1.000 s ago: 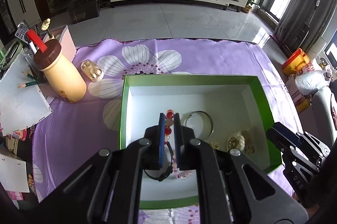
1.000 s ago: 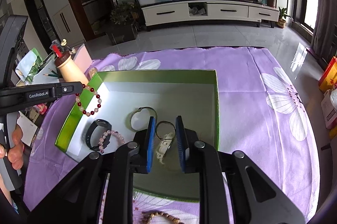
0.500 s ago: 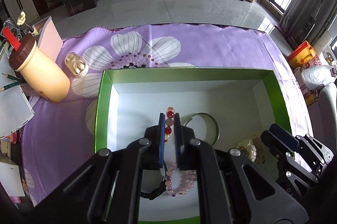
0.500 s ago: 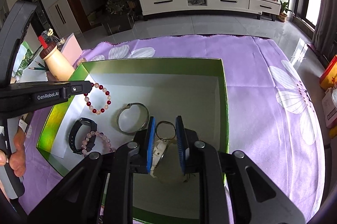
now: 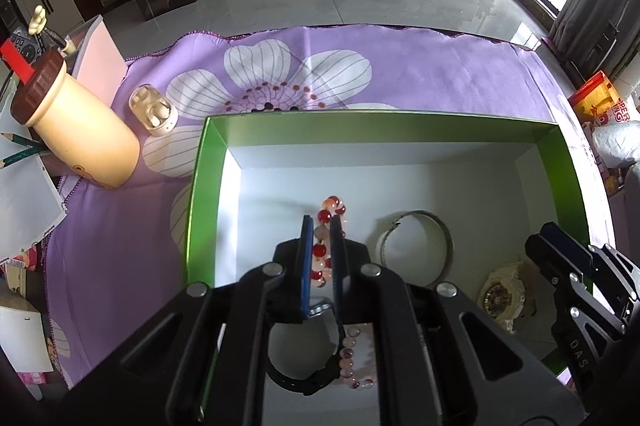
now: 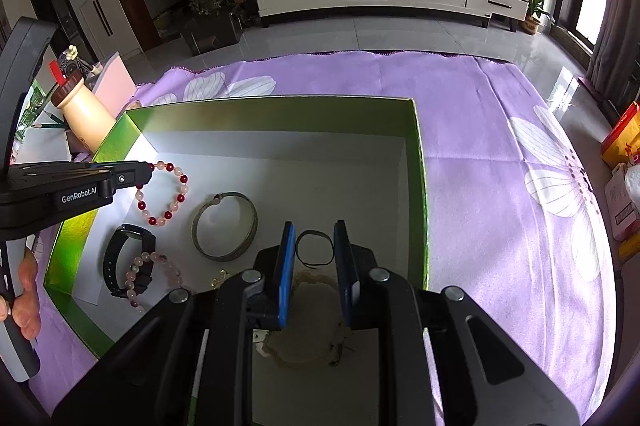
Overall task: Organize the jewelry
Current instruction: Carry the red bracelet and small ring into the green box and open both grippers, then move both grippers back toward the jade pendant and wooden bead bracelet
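Purple floral cloth (image 6: 480,145) carries a green box (image 6: 418,153). Inside, the left gripper (image 5: 322,226) pinches a round-beaded bracelet (image 6: 164,191) beside a metal bangle (image 6: 224,226); the right gripper (image 6: 314,258) hangs parted.

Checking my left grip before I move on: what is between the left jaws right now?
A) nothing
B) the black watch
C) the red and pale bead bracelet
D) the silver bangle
C: the left gripper is closed on the red and pale bead bracelet, which hangs from its tip inside the green box; the silver bangle lies apart on the floor of the box.
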{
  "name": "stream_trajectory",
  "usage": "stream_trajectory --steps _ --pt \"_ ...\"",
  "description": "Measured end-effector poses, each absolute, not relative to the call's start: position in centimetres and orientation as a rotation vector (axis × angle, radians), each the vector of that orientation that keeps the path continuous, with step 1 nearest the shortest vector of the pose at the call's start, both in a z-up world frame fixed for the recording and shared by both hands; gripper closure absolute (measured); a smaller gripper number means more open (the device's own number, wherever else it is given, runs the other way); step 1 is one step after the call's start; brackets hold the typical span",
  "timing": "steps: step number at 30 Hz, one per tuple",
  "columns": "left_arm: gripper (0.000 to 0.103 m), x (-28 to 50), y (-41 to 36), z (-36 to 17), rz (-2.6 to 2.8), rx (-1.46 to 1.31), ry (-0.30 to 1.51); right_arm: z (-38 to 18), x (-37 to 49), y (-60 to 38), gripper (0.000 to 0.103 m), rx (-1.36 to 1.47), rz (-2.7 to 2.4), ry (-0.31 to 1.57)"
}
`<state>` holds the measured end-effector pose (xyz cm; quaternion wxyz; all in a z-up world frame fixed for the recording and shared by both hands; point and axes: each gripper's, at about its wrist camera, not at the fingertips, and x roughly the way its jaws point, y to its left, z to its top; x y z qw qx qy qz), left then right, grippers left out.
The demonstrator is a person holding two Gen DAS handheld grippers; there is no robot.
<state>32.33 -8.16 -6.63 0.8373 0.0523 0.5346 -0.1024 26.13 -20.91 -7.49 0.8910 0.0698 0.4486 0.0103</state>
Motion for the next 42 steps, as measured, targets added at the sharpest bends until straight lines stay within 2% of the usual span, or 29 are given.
stream_trajectory --steps 8,10,17,19,22,25,30,32,36,38,42 --pt "0.089 32.3 -7.4 -6.3 -0.209 0.089 1.126 -7.4 26.4 -20.9 0.082 0.163 0.007 0.93" --pt "0.081 32.0 -7.5 -6.1 -0.21 0.093 1.118 -7.4 26.5 -21.0 0.082 0.17 0.005 0.933" --pt "0.067 31.2 -7.6 -5.3 -0.215 0.104 1.099 -6.8 25.9 -21.5 0.081 0.192 0.0 0.918" --pt "0.053 30.8 -7.6 -5.1 -0.219 0.108 1.09 -6.5 25.6 -21.5 0.081 0.195 0.003 0.915" --pt "0.044 29.7 -7.7 -4.4 -0.229 0.123 1.064 -6.2 24.8 -21.6 0.081 0.192 0.009 0.906" --pt "0.037 28.9 -7.8 -3.8 -0.243 0.126 1.052 -5.6 23.5 -21.7 0.072 0.184 0.016 0.886" --pt "0.027 27.1 -8.0 -3.0 -0.259 0.142 1.04 -4.8 21.1 -21.9 0.067 0.181 0.026 0.864" --pt "0.026 26.3 -8.1 -2.8 -0.267 0.15 1.039 -4.6 20.1 -22.0 0.06 0.186 0.029 0.859" --pt "0.023 25.0 -8.1 -2.5 -0.276 0.162 1.037 -4.2 18.5 -22.0 0.059 0.183 0.025 0.859" --pt "0.021 24.3 -8.2 -2.1 -0.276 0.17 1.029 -3.9 17.8 -21.9 0.051 0.181 0.022 0.861" --pt "0.016 23.0 -8.1 -1.4 -0.275 0.18 1.014 -3.0 16.6 -21.7 0.044 0.18 0.015 0.853"
